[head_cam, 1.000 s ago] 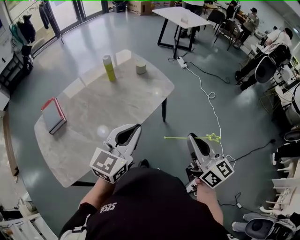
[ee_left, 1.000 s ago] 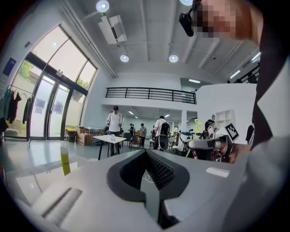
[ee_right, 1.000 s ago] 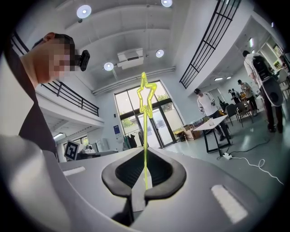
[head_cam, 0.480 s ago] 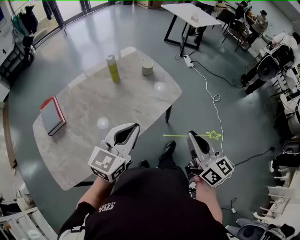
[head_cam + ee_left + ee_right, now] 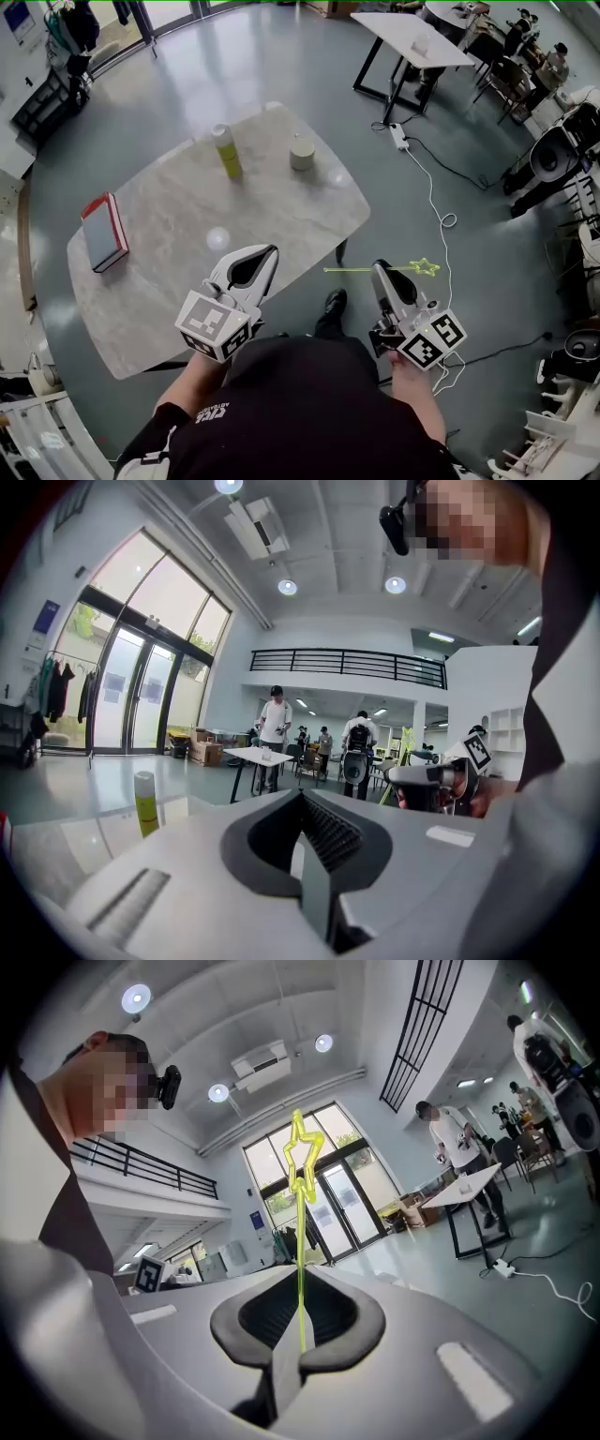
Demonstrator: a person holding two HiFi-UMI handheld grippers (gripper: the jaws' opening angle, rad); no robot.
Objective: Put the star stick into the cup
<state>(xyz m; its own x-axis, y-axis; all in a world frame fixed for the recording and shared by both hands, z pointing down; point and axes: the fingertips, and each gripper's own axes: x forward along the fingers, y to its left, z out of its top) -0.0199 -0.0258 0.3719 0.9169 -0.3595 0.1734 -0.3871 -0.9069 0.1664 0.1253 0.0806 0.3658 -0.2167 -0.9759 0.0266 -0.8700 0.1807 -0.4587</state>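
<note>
From the head view, we see a big pale stone table with round corners. On its far end stand a tall yellow-green bottle and a short pale round cup. They are near each other but not touching. A flat red book lies on the left side of the table. The left gripper is over the near edge of the table. The right gripper is off the table, over the grey floor. It holds the thin yellow-green stick with a star on its end. The stick lies sideways, with the star pointing to the right. It is well apart from the cup. A white cable runs across the floor.

In the left gripper view, the left gripper has its jaws pressed together with nothing between them. The yellow-green bottle stands on the table at the left. The right gripper shows at the right.

In the right gripper view, the right gripper has its jaws squeezed on the thin stick. The stick goes straight up from the jaws, and the star is at the top.
</note>
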